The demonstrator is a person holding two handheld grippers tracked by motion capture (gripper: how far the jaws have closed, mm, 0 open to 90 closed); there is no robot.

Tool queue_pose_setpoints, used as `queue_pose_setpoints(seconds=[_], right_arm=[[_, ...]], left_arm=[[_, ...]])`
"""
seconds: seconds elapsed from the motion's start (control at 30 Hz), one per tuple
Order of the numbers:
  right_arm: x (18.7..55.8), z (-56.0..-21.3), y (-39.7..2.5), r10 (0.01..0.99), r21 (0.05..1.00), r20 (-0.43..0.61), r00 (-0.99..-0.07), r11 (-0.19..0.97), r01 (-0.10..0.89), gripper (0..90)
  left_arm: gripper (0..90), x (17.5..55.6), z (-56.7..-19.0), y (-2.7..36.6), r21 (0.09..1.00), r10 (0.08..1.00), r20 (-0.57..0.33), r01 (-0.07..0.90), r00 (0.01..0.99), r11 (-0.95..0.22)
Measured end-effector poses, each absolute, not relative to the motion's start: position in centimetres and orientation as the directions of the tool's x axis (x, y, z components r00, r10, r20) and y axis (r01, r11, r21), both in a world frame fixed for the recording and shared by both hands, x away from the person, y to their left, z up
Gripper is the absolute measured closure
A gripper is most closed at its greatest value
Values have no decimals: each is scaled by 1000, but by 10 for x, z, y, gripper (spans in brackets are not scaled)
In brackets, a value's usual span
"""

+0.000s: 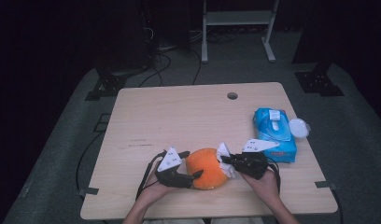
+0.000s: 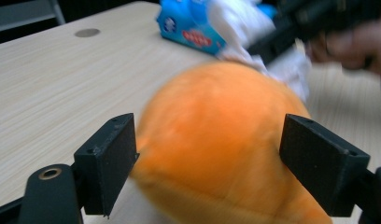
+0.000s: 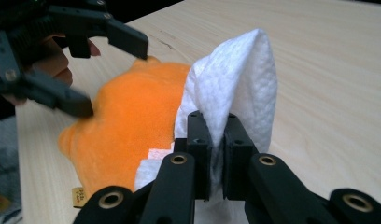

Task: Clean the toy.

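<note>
An orange plush toy lies near the table's front edge. My left gripper stands open with one jaw on each side of the toy's left end. In the left gripper view the blurred plush toy sits between the two black pads, which are close against its sides. My right gripper is shut on a folded white wipe that rests against the toy's right side. In the right gripper view my right gripper pinches the white wipe upright beside the plush toy.
A blue pack of wipes lies at the table's right, with a round white lid beside it. There is a cable hole at the back of the wooden table. Both of the person's hands come in from the front edge.
</note>
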State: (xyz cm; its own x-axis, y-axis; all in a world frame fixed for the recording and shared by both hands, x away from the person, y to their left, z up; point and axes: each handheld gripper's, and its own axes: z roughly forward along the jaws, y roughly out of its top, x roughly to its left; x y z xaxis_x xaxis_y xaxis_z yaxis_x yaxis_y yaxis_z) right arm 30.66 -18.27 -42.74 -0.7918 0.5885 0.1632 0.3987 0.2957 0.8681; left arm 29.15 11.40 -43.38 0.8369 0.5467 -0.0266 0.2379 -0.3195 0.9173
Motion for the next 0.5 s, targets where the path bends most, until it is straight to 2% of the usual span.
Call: queue_pose_setpoints(seconds=[0.13, 0.23, 0.27, 0.3, 0.33, 0.4, 0.5], right_arm=[[303, -427, -184, 584, 867, 177, -792, 288, 407, 833], [297, -422, -175, 565, 872, 158, -810, 304, 383, 832], [291, -414, -162, 529, 881, 100, -843, 347, 322, 831], [291, -414, -162, 529, 881, 100, -843, 347, 322, 831], [291, -408, -156, 518, 882, 58, -853, 374, 287, 831], [296, -408, -160, 526, 882, 70, -848, 364, 298, 832], [302, -416, -170, 563, 870, 72, -823, 369, 328, 832]], left_arm=[[179, 294, -440, 111, 884, 562, -72, 314, 824, -347], [276, 293, -443, 110, 888, 544, -44, 283, 838, -363], [299, 293, -441, 108, 892, 525, -27, 257, 851, -371], [309, 293, -441, 108, 892, 525, -27, 257, 851, -371], [314, 291, -440, 107, 895, 513, -7, 234, 858, -379], [310, 290, -438, 110, 899, 510, -14, 234, 860, -370], [196, 293, -433, 115, 902, 559, -68, 290, 827, -319]])
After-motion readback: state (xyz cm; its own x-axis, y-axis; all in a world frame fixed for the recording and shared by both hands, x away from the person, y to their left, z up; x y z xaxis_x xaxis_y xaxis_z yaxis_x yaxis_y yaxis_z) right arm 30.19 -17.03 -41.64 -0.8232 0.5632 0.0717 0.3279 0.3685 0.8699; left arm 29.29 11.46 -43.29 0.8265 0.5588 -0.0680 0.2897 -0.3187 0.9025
